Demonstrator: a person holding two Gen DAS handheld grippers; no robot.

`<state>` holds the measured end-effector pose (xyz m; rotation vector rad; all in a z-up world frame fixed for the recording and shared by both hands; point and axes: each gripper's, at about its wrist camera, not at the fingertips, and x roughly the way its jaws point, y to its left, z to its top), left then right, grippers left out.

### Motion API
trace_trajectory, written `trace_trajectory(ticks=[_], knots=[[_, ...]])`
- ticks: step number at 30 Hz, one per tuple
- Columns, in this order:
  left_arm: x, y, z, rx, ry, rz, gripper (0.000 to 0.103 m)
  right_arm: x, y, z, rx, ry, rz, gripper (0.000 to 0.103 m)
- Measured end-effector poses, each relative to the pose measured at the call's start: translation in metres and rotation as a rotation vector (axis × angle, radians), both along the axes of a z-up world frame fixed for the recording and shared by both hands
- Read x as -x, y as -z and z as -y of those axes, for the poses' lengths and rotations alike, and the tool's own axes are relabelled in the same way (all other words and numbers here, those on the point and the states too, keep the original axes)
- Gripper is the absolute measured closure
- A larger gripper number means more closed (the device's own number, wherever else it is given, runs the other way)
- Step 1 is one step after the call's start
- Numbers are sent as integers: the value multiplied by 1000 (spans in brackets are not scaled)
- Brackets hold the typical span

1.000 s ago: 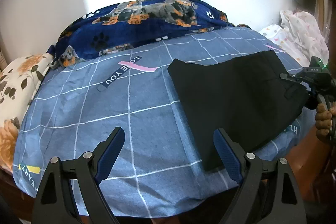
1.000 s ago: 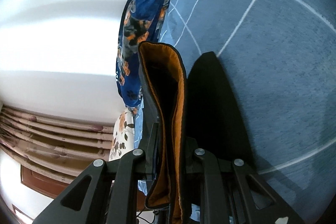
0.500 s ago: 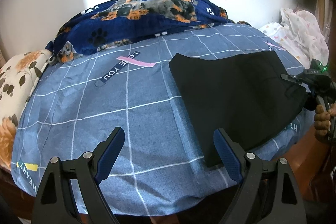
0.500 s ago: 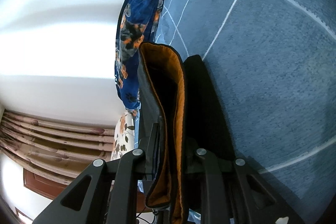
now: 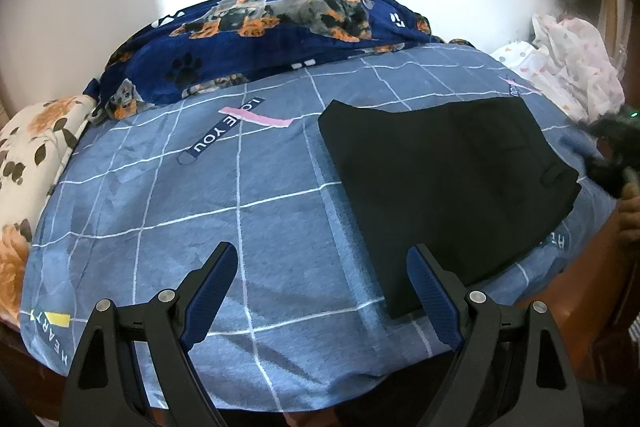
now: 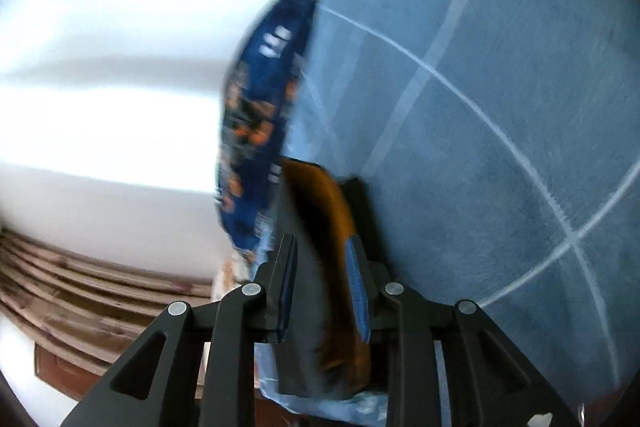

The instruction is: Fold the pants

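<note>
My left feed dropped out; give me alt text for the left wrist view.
Folded black pants lie flat on a blue checked bedsheet, right of centre. The open, empty left claw hovers at the near edge, with a dog-print blanket behind it.

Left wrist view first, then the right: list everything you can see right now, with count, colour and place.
pants: one, black with orange lining, folded flat on the right of the bed
bedsheet: one, blue with white grid lines, covering the bed
dog-print blanket: one, navy, bunched along the far edge
floral cloth: one, cream and orange, far left
dotted cloth: one, white and pink, far right
curtain: brownish, lower left of the right wrist view
left hand-held gripper: black with blue pads, open above the sheet
right hand-held gripper: jaws opening, pants edge between them
person's hand: right edge, holding that gripper
</note>
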<state>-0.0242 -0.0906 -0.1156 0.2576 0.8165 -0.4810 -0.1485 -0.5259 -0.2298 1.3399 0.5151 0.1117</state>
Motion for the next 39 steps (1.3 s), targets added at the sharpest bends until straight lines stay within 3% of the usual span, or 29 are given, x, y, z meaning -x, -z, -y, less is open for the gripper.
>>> trace_trajectory(ticks=[4,7,12,15,20,28,29,30,31,39], knots=[[1,1,0,14,9,-1,16,18,-44,-22,6,-83,110,77],[-1,1,-2,33,10,-10,16,33,-57,-46,83,-137,57,68],[-1,2,-3,45,19,-20,16,45,-37,-55,89,-130,-50,64],[-1,2,-6,48,20,-20,16,45,-22,-51,20,-114,-57,63],[-3,3,-10,65,4,-34,16,38,-12,-50,26,-98,-107,57],[-7,7,-13,64,-11,-61,16,16,-5,-48,27,-91,-139,56],[-8,7,-13,66,-9,-62,16,14,-5,-49,34,-91,-151,57],[-8,7,-13,66,-9,-61,16,12,-4,-49,42,-89,-163,71],[-8,8,-13,64,-8,-61,16,10,-2,-49,48,-86,-177,90],[-9,7,-13,64,-12,-62,16,28,-23,-55,47,-44,-133,91]])
